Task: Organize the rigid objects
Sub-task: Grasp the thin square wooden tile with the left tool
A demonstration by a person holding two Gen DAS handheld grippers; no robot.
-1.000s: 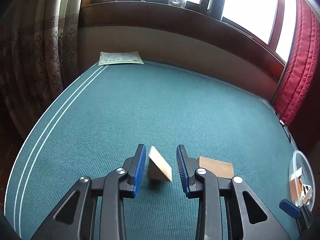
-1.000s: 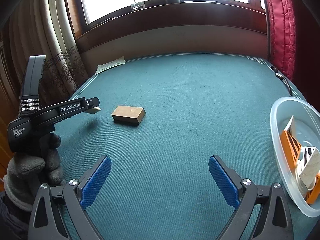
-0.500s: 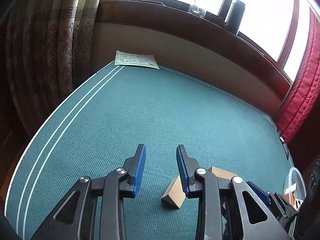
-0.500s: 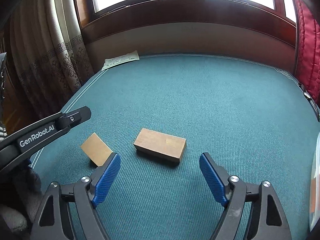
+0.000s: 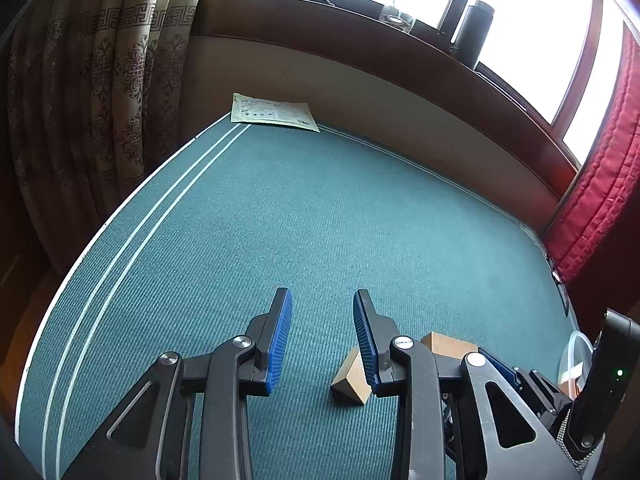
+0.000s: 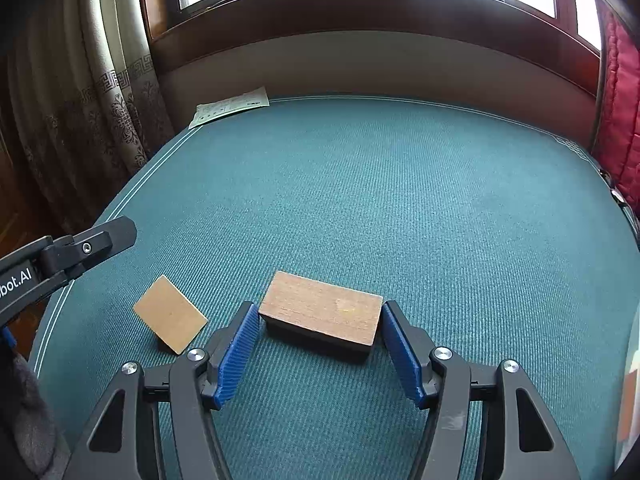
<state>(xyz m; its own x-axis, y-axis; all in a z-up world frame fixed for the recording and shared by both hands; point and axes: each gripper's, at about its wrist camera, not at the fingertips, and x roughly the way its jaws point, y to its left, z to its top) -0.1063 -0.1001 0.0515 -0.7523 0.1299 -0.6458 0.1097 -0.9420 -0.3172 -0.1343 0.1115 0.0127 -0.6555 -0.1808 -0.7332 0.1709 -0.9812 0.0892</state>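
Left wrist view: rectangular wooden block mostly hidden behind the left gripper's right finger; only a top corner shows. Wedge-shaped wooden block partly covered at its right by the same finger. Clear plastic bowl at right edge blocked by the right gripper's body; contents too small to tell. Right wrist view: bowl cut off by right frame edge, only a blurred rim and orange patch visible. Whether the right gripper pads touch the block's ends: cannot tell. Print on paper sheet, upper left, unreadable.
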